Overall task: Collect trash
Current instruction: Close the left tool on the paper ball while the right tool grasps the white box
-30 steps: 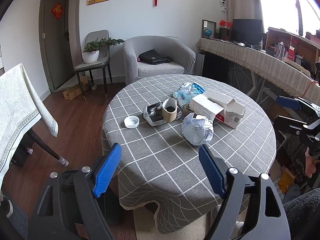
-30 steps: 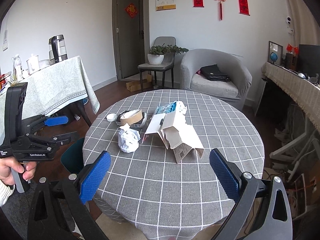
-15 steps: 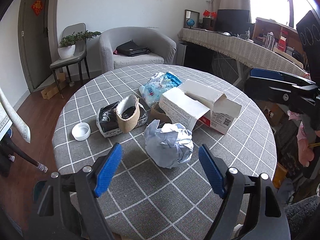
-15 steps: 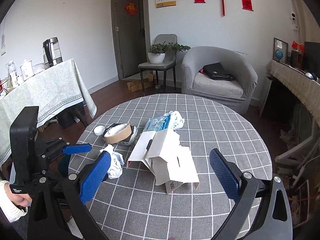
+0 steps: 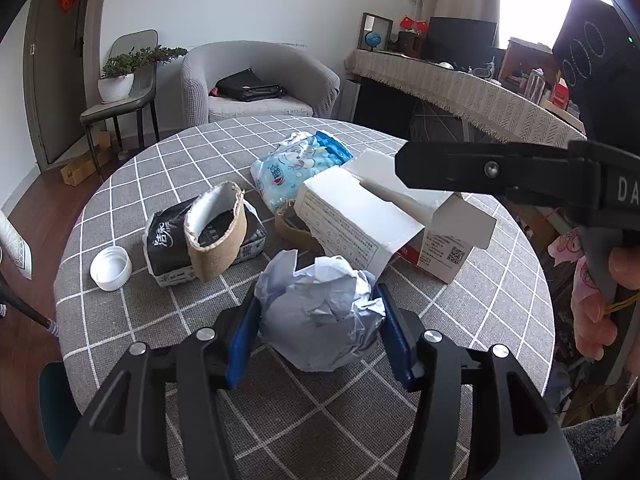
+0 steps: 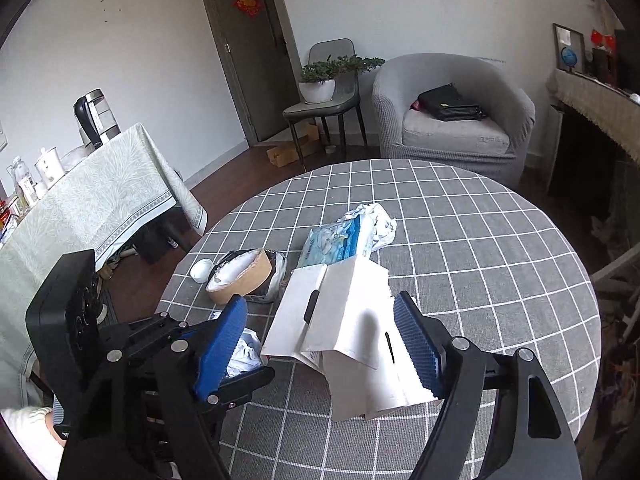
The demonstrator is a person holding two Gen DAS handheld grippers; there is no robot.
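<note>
Left wrist view: left gripper has just been closing, its blue fingers now pressed on both sides of the paper wad, gripping it at the near middle of the worktop. Just past the wad, the open white box; left of it a torn cardboard cup leaning on a black tissue pack, white cap further left. Blue wrapper lies beyond the box. Right gripper's arm crosses the right side above the box, a hand at the right edge. Right wrist view: right gripper has just been closing too; fingers straddle the box, the right pad at its edge, the left pad apart from it, so still open, not gripping. Left gripper sits low left with the wad between its fingers. Cup, cap and wrapper lie beyond on the checked worktop. A sleeve shows bottom left.
</note>
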